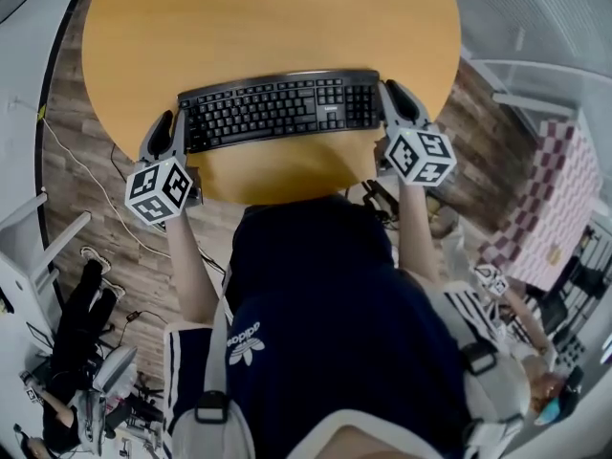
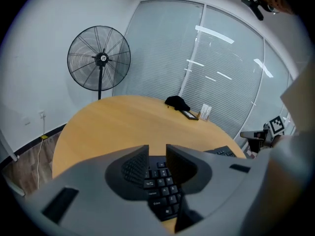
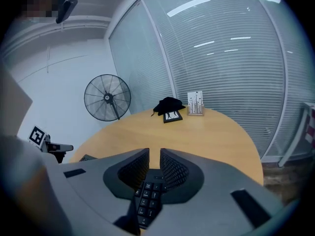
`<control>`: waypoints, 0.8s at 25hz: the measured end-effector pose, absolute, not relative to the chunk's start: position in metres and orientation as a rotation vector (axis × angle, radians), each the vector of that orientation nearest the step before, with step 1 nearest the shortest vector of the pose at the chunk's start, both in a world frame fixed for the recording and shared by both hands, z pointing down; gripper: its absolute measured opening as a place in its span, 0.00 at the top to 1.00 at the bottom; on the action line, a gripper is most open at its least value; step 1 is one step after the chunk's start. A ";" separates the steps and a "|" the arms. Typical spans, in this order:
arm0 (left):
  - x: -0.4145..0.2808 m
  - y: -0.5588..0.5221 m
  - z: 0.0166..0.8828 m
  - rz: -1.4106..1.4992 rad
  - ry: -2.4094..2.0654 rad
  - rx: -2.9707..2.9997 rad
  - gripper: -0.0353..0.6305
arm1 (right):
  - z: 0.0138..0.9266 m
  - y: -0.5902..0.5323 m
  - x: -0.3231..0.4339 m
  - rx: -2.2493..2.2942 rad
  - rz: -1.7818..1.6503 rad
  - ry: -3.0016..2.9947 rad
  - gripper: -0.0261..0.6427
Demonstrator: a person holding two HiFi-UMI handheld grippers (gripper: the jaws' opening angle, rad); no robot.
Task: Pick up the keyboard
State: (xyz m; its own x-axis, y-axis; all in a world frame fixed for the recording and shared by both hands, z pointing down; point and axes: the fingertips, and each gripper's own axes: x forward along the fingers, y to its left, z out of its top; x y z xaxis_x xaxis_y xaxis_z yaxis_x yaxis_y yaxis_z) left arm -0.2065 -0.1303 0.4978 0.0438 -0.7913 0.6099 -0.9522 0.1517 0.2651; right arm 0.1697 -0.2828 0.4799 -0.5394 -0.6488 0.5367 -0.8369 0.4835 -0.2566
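A black keyboard (image 1: 277, 111) lies flat near the front edge of the round wooden table (image 1: 268, 17). My left gripper (image 1: 177, 122) sits at its left end and my right gripper (image 1: 392, 98) at its right end. In the left gripper view, the left gripper (image 2: 157, 154) shows a gap between its jaws, with the keyboard's keys (image 2: 162, 191) below and between them. The right gripper view has the right gripper (image 3: 154, 159) with a narrower gap over the number keys (image 3: 147, 198). Neither pair of pads presses on the keyboard.
A black cloth item with a small frame (image 3: 170, 107) and a white card stand (image 3: 195, 103) sit at the table's far edge. A standing fan (image 2: 99, 58) is beyond the table. Cables and gear lie on the floor (image 1: 86, 256) to the left.
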 end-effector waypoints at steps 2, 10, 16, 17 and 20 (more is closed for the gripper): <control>-0.211 -0.132 0.510 0.319 -1.754 1.643 0.81 | 0.491 -0.287 0.169 1.233 0.728 -2.345 0.86; -0.218 -0.143 0.546 0.331 -1.661 1.563 0.74 | 0.534 -0.299 0.174 1.191 0.824 -2.255 0.80; -0.220 -0.149 0.562 0.350 -1.616 1.519 0.74 | 0.550 -0.304 0.177 1.171 0.862 -2.214 0.78; -0.222 -0.149 0.564 0.354 -1.613 1.510 0.74 | 0.553 -0.305 0.177 1.168 0.876 -2.207 0.78; -0.223 -0.146 0.572 0.368 -1.594 1.483 0.74 | 0.563 -0.305 0.179 1.167 0.912 -2.181 0.76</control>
State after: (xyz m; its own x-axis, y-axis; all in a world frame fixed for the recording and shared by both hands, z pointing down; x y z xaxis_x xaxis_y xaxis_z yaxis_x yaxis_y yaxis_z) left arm -0.2229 -0.1464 0.5722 0.1247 -0.6392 0.7589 -0.9071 0.2364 0.3482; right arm 0.1789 -0.3055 0.5626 -0.5076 -0.5192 0.6876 -0.8541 0.4085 -0.3220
